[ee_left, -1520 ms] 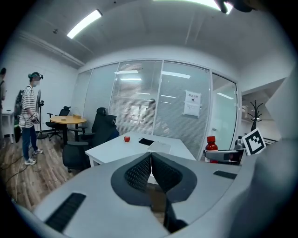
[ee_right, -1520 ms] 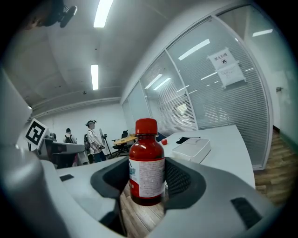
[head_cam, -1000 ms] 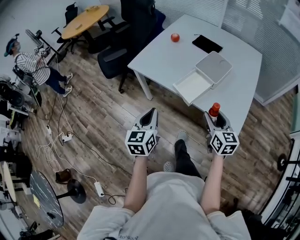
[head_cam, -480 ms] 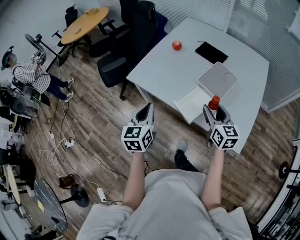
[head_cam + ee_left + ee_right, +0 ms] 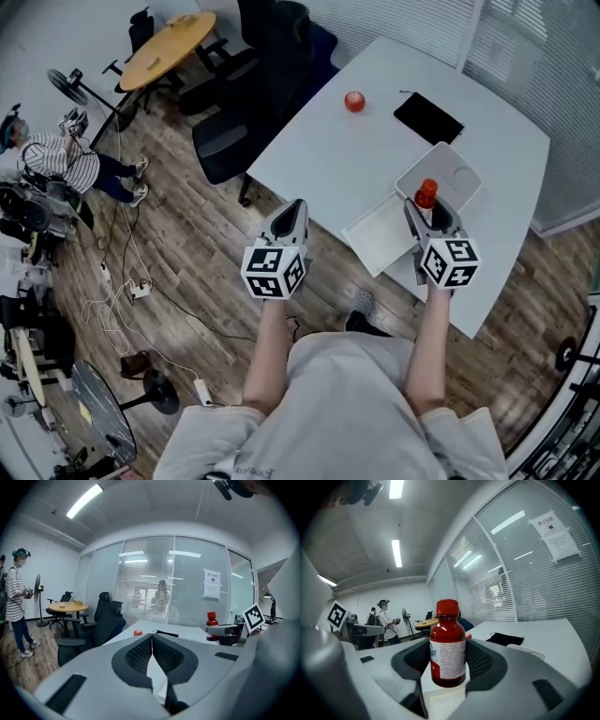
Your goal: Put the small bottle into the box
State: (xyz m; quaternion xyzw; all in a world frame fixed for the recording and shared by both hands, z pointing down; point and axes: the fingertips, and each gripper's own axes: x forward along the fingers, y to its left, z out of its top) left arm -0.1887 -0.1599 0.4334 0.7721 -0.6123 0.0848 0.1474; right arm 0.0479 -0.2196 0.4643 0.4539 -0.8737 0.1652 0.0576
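Note:
The small red bottle (image 5: 427,194) with a red cap stands upright between the jaws of my right gripper (image 5: 427,212), which is shut on it. In the head view it hangs over the open white box (image 5: 367,236), about where the tray meets the lid (image 5: 457,174). The box lies on the white table (image 5: 328,141) near its front edge. The right gripper view shows the bottle (image 5: 447,653) close up, label facing me. My left gripper (image 5: 296,208) is shut and empty, over the table's left front edge. In the left gripper view its jaws (image 5: 151,641) touch, and the bottle (image 5: 212,620) shows at the right.
A red ball (image 5: 354,101) and a flat black thing (image 5: 428,117) lie farther back on the table. Black office chairs (image 5: 234,131) stand left of it. A round wooden table (image 5: 169,42), a person in a striped shirt (image 5: 56,155) and floor cables (image 5: 122,281) are at the left.
Both grippers have come forward toward the table. The right gripper has carried the bottle from in front of the table's edge to above the open box.

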